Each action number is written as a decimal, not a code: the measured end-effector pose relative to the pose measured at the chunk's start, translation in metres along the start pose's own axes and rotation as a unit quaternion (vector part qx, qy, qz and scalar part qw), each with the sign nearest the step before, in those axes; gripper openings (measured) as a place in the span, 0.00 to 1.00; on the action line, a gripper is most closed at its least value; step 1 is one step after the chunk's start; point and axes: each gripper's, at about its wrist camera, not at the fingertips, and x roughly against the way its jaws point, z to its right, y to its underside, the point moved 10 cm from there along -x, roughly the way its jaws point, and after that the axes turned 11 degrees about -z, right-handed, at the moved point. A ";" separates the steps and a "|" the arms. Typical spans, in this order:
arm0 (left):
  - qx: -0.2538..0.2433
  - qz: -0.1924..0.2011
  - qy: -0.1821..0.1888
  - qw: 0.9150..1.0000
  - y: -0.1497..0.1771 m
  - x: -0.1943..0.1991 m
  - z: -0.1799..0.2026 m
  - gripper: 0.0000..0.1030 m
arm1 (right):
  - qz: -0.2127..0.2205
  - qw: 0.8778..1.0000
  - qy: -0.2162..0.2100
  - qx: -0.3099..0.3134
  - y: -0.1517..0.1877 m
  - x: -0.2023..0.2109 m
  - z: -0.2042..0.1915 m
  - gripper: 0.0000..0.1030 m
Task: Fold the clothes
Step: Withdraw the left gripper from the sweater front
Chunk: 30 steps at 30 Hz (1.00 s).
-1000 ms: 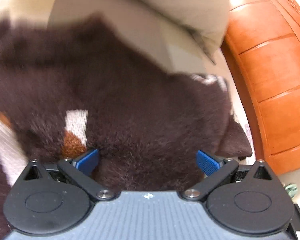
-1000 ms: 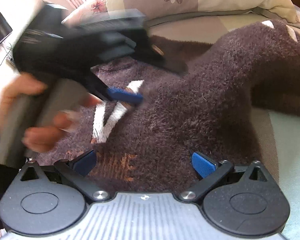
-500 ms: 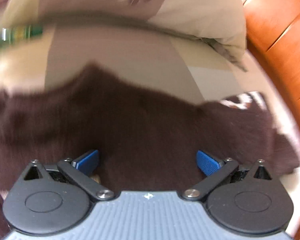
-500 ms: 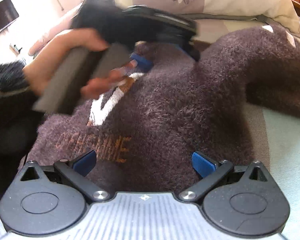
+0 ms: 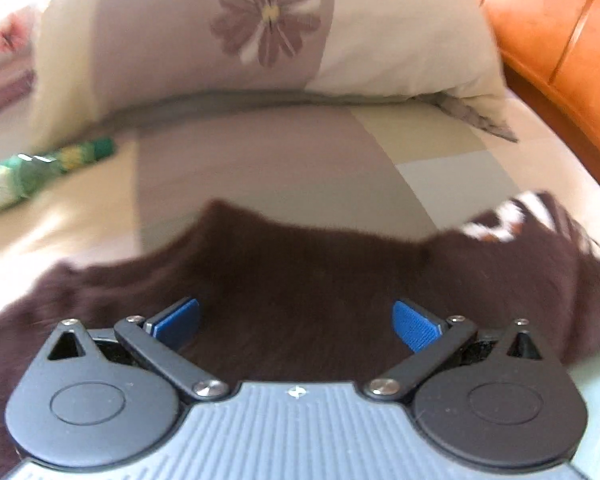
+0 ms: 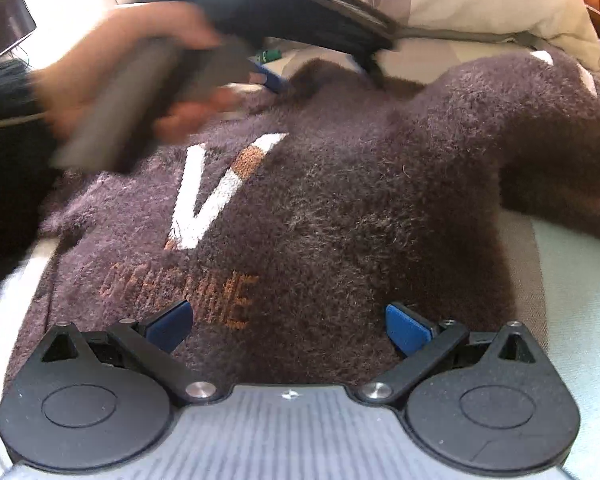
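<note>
Spread across the bed (image 5: 260, 168), the dark brown fuzzy sweater (image 6: 340, 208) lies front side up, a white and orange "V" above blurred orange lettering on its chest. One sleeve (image 6: 540, 120) runs off toward the upper right, with small white marks near its far end. In the left wrist view the sweater's upper edge (image 5: 308, 264) shows as a dark band across the patchwork sheet.

The right gripper (image 6: 288, 326) hovers low over the hem side of the sweater, its blue pads (image 6: 404, 330) set wide apart with nothing between them. The left gripper (image 5: 296, 324) is likewise spread wide and empty, above the fabric near the top edge; in the right wrist view it appears motion-blurred, held by the left hand (image 6: 112, 64) over the neck area of the sweater.

Beyond the sweater a cream and mauve pillow (image 5: 268, 32) with a daisy print leans at the head of the bed. A green tube-like object (image 5: 40, 168) lies on the sheet to the left, just in front of the pillow. An orange leather headboard (image 5: 572, 40) curves along the right side.
</note>
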 end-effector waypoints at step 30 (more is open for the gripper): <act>0.063 0.077 0.013 0.995 0.159 0.056 -0.169 0.99 | 0.035 0.987 0.151 0.029 -0.005 -0.017 -0.018 1.00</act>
